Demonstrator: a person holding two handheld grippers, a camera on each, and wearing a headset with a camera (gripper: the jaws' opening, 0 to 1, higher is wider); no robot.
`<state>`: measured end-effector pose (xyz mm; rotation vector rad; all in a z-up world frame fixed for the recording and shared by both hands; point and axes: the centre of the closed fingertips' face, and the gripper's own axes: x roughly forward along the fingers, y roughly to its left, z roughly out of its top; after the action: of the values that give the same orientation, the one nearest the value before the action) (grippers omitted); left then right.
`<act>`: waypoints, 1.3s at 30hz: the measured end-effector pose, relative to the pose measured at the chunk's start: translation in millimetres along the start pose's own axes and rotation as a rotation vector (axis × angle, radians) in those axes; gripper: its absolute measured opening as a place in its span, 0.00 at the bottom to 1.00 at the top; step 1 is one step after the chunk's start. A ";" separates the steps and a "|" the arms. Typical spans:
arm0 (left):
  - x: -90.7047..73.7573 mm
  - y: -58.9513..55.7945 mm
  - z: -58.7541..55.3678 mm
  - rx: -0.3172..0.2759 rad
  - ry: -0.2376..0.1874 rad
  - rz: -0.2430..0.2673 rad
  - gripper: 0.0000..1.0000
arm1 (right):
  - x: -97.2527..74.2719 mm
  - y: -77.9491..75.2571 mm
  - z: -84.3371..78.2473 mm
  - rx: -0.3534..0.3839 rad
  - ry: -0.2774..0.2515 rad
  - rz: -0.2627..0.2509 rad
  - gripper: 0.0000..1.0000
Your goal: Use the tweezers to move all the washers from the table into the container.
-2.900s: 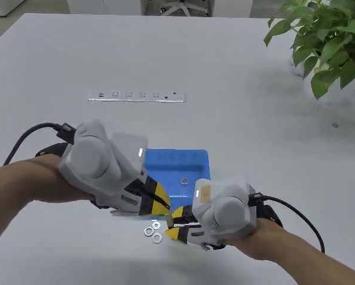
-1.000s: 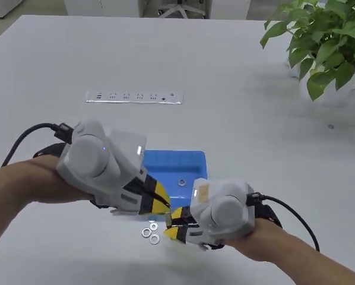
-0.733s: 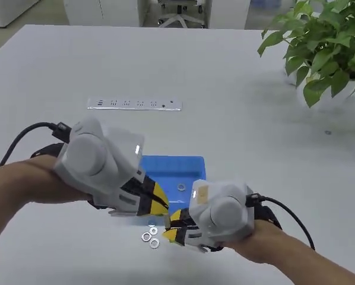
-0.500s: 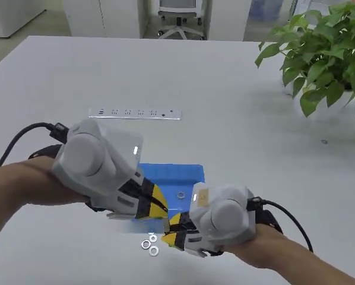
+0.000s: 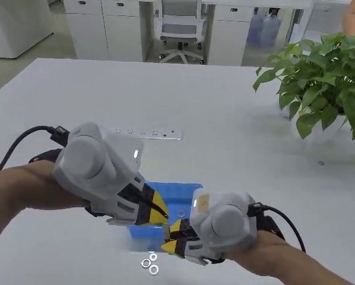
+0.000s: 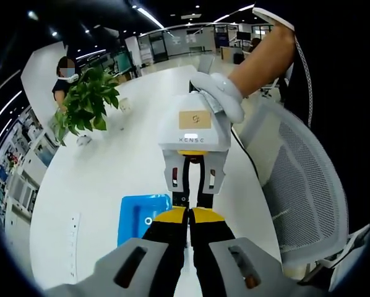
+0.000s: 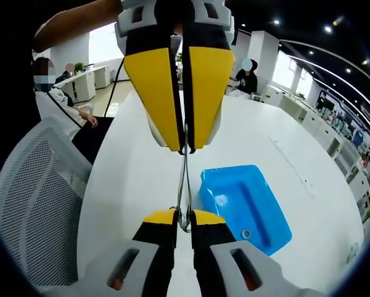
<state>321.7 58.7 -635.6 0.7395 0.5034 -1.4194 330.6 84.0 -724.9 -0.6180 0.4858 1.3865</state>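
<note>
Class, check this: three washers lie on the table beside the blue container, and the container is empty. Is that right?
Not empty: the blue container holds one washer, seen in the right gripper view. Three washers do lie on the table beside it.

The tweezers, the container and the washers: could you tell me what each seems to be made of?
Tweezers: likely bare steel, thin, silvery, reflective. Container: probably moulded plastic, uniform glossy blue with rounded corners and a soft highlight. Washers: seemingly metal, small pale silvery rings, too small to be sure.
</note>
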 end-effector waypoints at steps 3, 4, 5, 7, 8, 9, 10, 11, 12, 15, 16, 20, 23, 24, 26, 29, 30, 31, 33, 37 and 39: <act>-2.6 2.0 1.6 0.004 0.002 0.009 0.05 | -0.2 -2.8 3.2 -0.005 -0.003 -0.003 0.10; -3.4 2.9 1.8 0.006 0.003 0.013 0.05 | -0.1 -3.6 4.3 -0.006 -0.003 -0.004 0.10; -4.7 3.9 2.3 0.006 0.003 0.015 0.05 | -0.2 -4.4 5.5 -0.009 -0.003 -0.005 0.10; -6.8 6.1 2.9 0.010 0.004 0.021 0.05 | -0.5 -7.5 8.4 -0.014 -0.008 -0.009 0.10; -7.8 7.2 3.0 0.012 0.005 0.022 0.05 | -0.7 -8.6 9.3 -0.013 -0.011 -0.009 0.10; -8.9 8.6 3.1 0.014 0.005 0.024 0.05 | -0.8 -9.9 10.5 -0.014 -0.014 -0.012 0.10; -9.5 9.7 3.1 0.015 0.005 0.024 0.05 | -0.7 -10.8 11.2 -0.015 -0.015 -0.012 0.10; -10.0 11.1 3.0 0.016 0.006 0.025 0.05 | -0.6 -12.2 12.0 -0.016 -0.015 -0.014 0.10; -10.3 12.1 3.1 0.017 0.006 0.026 0.05 | -0.7 -13.3 12.5 -0.018 -0.016 -0.015 0.10; -10.4 16.1 3.6 0.024 0.008 0.028 0.05 | -0.8 -18.5 13.3 -0.019 -0.016 -0.018 0.10; -10.4 18.1 3.9 0.026 0.008 0.030 0.05 | -1.0 -20.8 13.4 -0.022 -0.016 -0.020 0.10; -9.3 25.1 4.4 0.036 0.009 0.036 0.05 | -1.6 -28.5 13.0 -0.023 -0.018 -0.025 0.10; -7.8 29.4 4.8 0.047 0.009 0.038 0.05 | -1.5 -34.6 11.8 -0.024 -0.019 -0.031 0.10; -7.3 30.8 4.4 0.049 0.009 0.039 0.05 | -1.4 -35.5 11.6 -0.023 -0.020 -0.032 0.10; -5.5 34.2 3.4 0.049 0.011 0.038 0.05 | -0.2 -38.3 10.4 -0.020 -0.021 -0.033 0.10; -3.6 37.6 1.4 0.049 0.013 0.035 0.05 | 2.3 -42.2 8.5 -0.017 -0.020 -0.034 0.10; -3.0 38.4 0.9 0.050 0.014 0.035 0.05 | 3.0 -43.3 8.0 -0.016 -0.020 -0.034 0.10; -2.2 39.7 0.1 0.049 0.014 0.034 0.05 | 4.0 -44.9 7.2 -0.015 -0.019 -0.034 0.10; -0.7 41.9 -1.4 0.048 0.015 0.033 0.05 | 5.7 -47.2 5.7 -0.013 -0.019 -0.034 0.10; 2.1 45.5 -4.1 0.046 0.016 0.034 0.05 | 8.6 -51.4 3.0 -0.006 -0.020 -0.033 0.10; 4.0 47.4 -5.4 0.045 0.017 0.035 0.05 | 10.3 -53.8 1.1 -0.009 -0.020 -0.034 0.10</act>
<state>369.5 59.5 -634.7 0.7932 0.4708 -1.3968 385.2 88.6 -724.4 -0.6164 0.4515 1.3614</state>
